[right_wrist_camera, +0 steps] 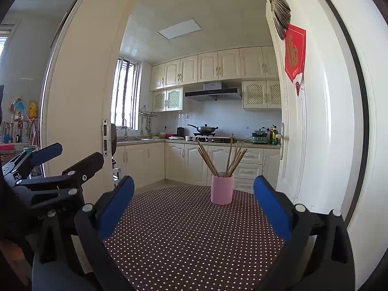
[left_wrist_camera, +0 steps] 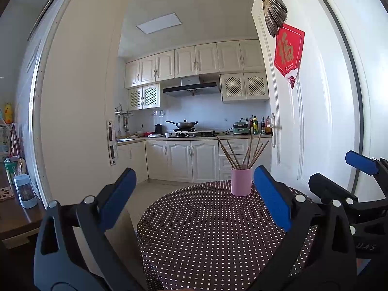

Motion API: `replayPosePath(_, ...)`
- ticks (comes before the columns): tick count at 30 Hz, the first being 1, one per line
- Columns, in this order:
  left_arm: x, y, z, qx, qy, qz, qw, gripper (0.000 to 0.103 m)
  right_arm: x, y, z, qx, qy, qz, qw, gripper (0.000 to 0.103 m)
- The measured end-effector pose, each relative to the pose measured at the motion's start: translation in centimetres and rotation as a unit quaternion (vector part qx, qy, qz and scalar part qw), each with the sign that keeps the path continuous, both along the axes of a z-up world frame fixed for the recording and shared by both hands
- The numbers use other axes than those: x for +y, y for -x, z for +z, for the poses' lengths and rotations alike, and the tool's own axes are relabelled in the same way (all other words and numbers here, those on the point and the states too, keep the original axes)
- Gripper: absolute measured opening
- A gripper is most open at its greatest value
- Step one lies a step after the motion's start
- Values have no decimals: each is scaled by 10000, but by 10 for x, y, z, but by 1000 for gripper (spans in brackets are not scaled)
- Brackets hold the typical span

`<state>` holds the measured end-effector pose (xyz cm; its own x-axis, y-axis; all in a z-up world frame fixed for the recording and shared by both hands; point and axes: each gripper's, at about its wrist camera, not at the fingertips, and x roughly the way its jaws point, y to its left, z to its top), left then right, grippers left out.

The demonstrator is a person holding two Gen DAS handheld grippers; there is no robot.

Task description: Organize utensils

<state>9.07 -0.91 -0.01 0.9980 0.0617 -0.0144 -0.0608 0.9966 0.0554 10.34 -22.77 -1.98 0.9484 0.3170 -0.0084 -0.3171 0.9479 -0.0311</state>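
- Left claw (left_wrist_camera: pixel 194 189) hangs above the near side of the desk (left_wrist_camera: pixel 206 237), its blue fingers (left_wrist_camera: pixel 118 189) spread wide, nothing between them.
- Right claw (right_wrist_camera: pixel 194 194) hovers alongside it, jaws likewise apart and empty.
- Chopsticks (right_wrist_camera: pixel 225 157) stand fanned in a pink cup (right_wrist_camera: pixel 222 189) at the far edge of the polka-dot desk, well apart from both claws.

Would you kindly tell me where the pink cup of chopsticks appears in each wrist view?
Left wrist: pink cup right of centre, at the far edge of the dotted table.
Right wrist: pink cup right of centre, same far edge.
Shared landmark: the wok behind it.
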Motion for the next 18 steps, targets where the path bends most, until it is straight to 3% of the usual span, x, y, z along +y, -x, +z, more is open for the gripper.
replayPosePath(18, 0, -3, -1, 37, -11, 35, 10000, 96, 3, 1, -4, 18, 52, -71, 10000, 95)
